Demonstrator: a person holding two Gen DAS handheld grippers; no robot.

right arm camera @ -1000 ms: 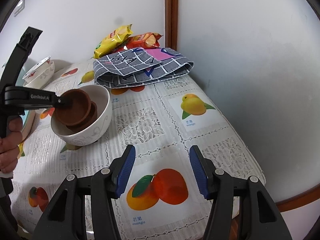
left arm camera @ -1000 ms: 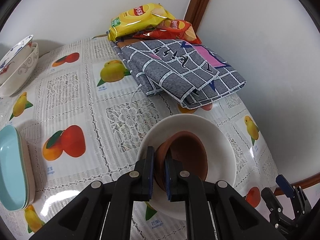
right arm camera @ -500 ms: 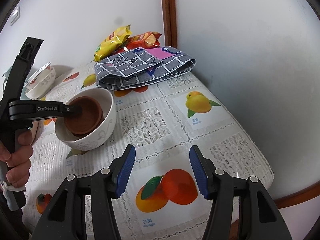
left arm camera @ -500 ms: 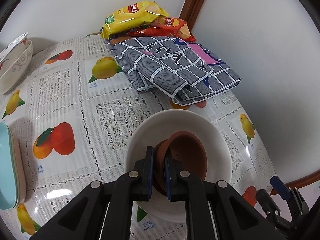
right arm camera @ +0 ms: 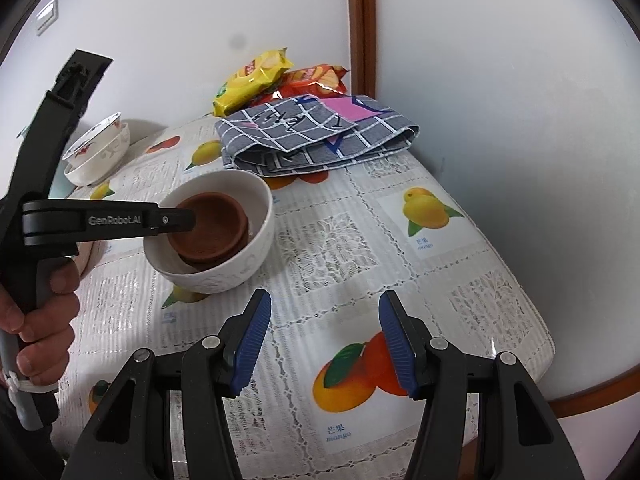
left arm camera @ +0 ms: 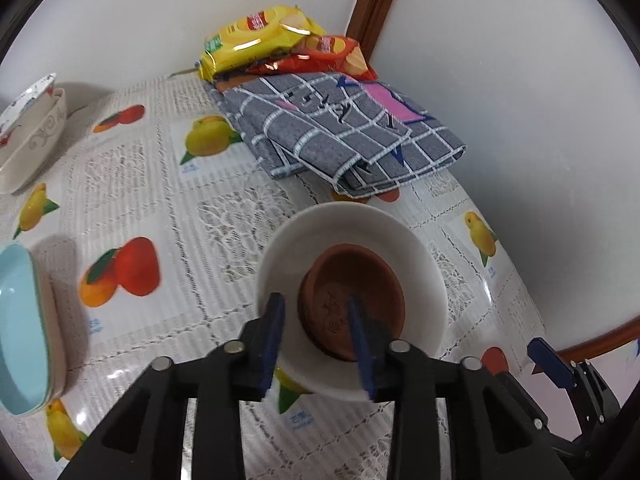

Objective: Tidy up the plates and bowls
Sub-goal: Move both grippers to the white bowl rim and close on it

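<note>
The left tongs (left arm camera: 316,320) were opening, pads off the round brown clay saucer's (left arm camera: 352,300) near rim, which they partly hid. It sat inside the white ceramic bowl (left arm camera: 424,264) on the desk (right arm camera: 332,240). The right tongs (right arm camera: 324,340) hung half-open and empty near the desk's edge.

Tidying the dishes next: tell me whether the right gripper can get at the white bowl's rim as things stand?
Probably yes. The right gripper is open and empty, bare tablecloth lies before the white bowl; only the left gripper crowds its far side.

Bright, even indoor light; soft shadows, tablecloth (left arm camera: 132,184) glare, fisheye-bent dark corners, slight motion blur.
</note>
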